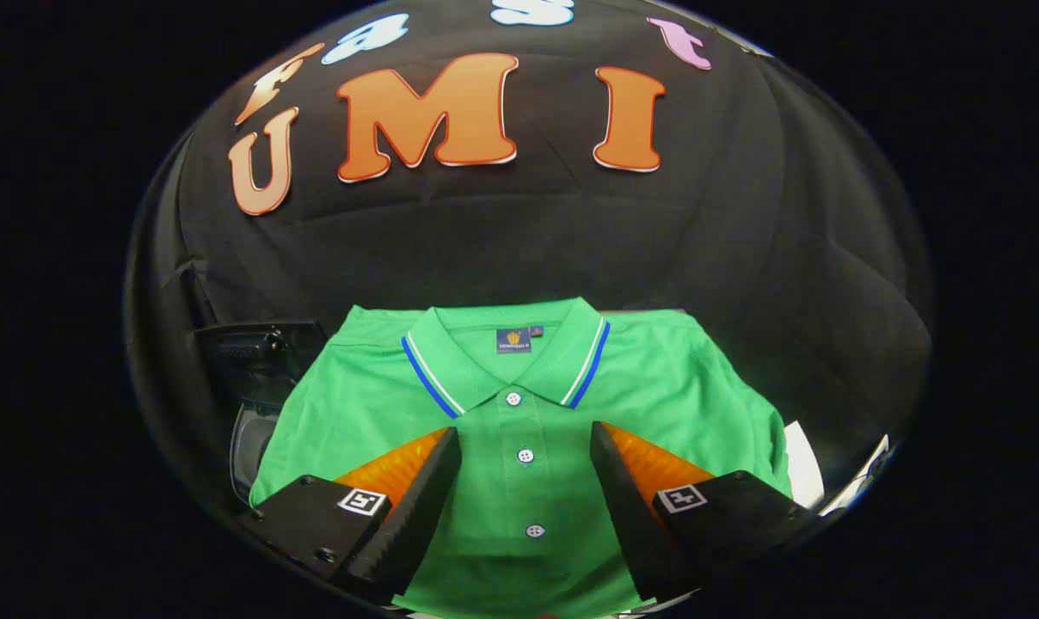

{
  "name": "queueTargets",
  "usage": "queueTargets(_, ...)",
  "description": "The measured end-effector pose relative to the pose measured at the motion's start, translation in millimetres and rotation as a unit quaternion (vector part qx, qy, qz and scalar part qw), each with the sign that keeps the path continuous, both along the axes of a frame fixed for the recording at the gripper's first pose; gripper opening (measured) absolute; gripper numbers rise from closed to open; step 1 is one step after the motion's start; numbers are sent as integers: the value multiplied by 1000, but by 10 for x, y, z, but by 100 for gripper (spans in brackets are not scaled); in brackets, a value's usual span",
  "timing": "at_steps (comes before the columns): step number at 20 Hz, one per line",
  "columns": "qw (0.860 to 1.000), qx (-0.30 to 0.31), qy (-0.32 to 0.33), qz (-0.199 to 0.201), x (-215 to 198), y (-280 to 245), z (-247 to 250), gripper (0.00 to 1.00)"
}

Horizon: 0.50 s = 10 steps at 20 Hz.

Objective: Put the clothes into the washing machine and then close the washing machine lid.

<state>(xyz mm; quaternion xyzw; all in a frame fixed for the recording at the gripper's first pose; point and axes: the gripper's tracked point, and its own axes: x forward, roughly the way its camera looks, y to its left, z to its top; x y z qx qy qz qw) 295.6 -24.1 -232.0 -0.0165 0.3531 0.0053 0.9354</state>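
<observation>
Gripper view: gripper (pixel 525 443) jaws apart over polo shirt (pixel 519 413)

A green polo shirt (pixel 519 430) lies flat and spread out, front side up, with the collar pointing away. The collar has blue and white stripes on its edge, and the white buttons are closed. To its left, a dark washing machine (pixel 257 378) with its lid raised is partly visible.
</observation>
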Motion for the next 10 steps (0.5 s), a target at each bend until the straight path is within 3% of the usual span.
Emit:
queueTargets(4, 998, 42, 44, -21, 32, -5, 0, 99)
queueTargets(10, 991, 31, 127, -10, 42, 14, -30, 99)
